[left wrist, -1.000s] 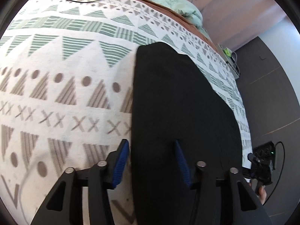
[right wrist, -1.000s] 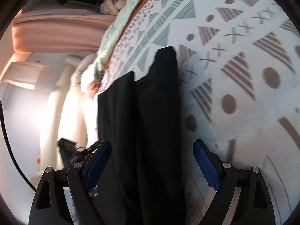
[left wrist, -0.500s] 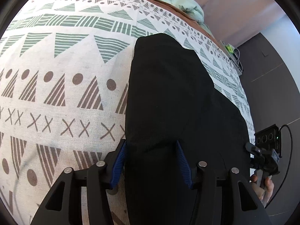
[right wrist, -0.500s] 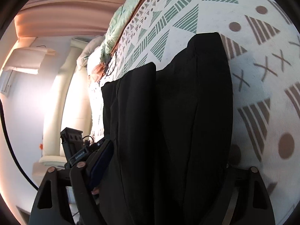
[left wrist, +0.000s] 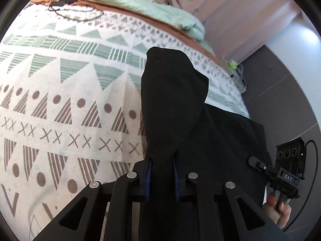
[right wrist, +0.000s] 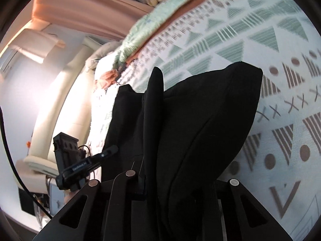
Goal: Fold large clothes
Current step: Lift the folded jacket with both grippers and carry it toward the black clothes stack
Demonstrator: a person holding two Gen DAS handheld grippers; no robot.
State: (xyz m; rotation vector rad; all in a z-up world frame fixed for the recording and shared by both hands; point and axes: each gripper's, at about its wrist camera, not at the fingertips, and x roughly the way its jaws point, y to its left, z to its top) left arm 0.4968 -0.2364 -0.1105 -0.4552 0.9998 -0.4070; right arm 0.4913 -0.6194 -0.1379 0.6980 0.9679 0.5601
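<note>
Left hand-held gripper (left wrist: 161,177), bottom centre of the left wrist view: blue pads pressed in on a fold of the black garment (left wrist: 180,104), cloth bunched between them. Garment rises from the pinch up the middle of the frame to a rounded fold at upper centre, a second layer spreading to the lower right. It lies on the patterned bedspread (left wrist: 70,92).

Right hand-held gripper (right wrist: 170,188), bottom centre of the right wrist view: fingers mostly buried under the black garment (right wrist: 200,120); cloth passes between them, but whether they clamp it cannot be told. Garment here stands in several upright folds, centre frame, against the patterned bedspread (right wrist: 280,80).

Other hand-held unit visible at lower right of the left view, held by a hand (left wrist: 277,210); its counterpart at lower left of the right view.

Mint quilt (left wrist: 130,4) bunched at top, beyond the bedspread. Dark floor (left wrist: 280,104) at right.
</note>
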